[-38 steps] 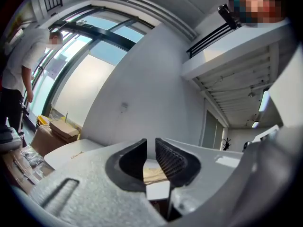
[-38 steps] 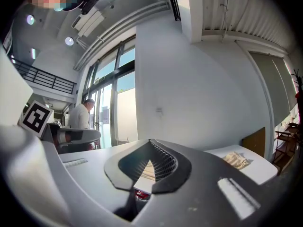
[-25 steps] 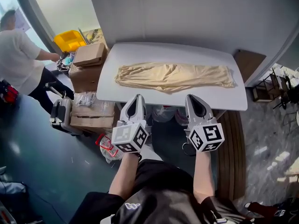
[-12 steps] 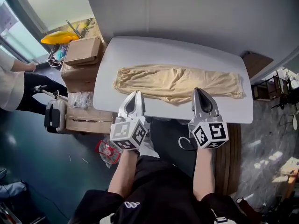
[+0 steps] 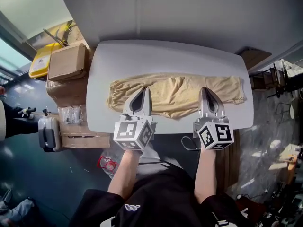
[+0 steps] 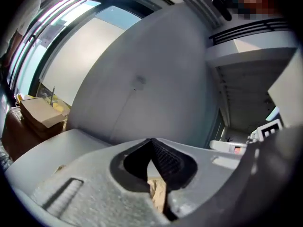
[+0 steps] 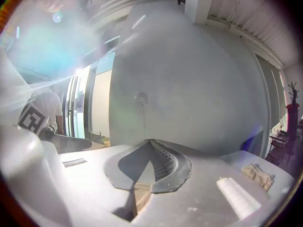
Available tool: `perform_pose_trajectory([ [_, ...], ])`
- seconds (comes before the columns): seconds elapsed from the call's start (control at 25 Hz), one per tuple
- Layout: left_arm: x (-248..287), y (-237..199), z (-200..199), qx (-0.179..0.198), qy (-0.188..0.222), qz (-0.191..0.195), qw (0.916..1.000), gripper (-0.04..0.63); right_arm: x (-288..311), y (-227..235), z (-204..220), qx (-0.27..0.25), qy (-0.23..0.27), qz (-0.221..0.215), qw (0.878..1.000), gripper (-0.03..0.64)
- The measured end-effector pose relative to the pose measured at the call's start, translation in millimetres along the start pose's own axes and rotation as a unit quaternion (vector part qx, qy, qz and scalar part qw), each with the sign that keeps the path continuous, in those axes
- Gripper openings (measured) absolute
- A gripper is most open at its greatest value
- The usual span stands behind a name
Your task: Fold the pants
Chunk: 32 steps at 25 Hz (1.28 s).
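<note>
Beige pants lie flat along the tabletop for folding — we poise left gripper and right gripper over their near edge, jaws closed, empty.

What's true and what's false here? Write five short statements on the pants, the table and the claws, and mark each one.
1. The pants lie stretched out lengthwise on the white table. True.
2. The pants are folded into a small square. False: they lie at full length, with no cross fold made.
3. The left claw and the right claw are both shut. True.
4. The right claw holds a pant leg up off the table. False: it grips nothing, and the fabric lies on the tabletop.
5. Cardboard boxes stand at the table's right end. False: the cardboard boxes are at its left end in the head view.
</note>
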<state>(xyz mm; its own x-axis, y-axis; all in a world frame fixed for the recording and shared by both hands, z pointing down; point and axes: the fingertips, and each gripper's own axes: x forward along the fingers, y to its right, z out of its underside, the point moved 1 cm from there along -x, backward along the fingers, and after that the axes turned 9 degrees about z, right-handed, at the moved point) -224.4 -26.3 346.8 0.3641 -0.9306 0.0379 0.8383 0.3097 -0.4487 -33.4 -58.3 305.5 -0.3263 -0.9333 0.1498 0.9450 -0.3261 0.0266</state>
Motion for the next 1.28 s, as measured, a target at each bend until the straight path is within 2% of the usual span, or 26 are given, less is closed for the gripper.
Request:
perform_pose_trajectory([
  [0.16, 30.8, -9.9, -4.3, 0.003, -0.014, 0.021, 0.9997, 0.003, 17.9, 1.8, 8.3, 0.000, -0.010, 0.014, 1.000, 0.003],
  [0.36, 61.1, -2.4, 2.6, -0.002, -0.029, 0.034, 0.9990, 0.003, 27.1, 27.5, 12.2, 0.007, -0.017, 0.035, 0.999, 0.003],
  [0.68, 83.5, 21.4, -7.9, 0.021, -0.021, 0.026, 0.9992, 0.003, 46.9, 49.7, -10.5, 0.013, 0.012, 0.009, 1.000, 0.004],
  [0.84, 99.3, 38.2, -14.4, 0.036, -0.021, 0.042, 0.9982, 0.003, 46.5, 64.2, -17.5, 0.021, 0.019, 0.009, 1.000, 0.003],
  [1.04, 131.1, 66.8, 17.7, 0.031, -0.056, 0.083, 0.9945, 0.003, 29.3, 105.3, -0.2, 0.033, 0.012, 0.052, 0.998, 0.003],
  [1.28, 182.3, 126.1, 72.7, 0.031, -0.114, 0.151, 0.9815, 0.003, -10.2, 187.2, 28.8, 0.055, -0.008, 0.140, 0.989, 0.004],
])
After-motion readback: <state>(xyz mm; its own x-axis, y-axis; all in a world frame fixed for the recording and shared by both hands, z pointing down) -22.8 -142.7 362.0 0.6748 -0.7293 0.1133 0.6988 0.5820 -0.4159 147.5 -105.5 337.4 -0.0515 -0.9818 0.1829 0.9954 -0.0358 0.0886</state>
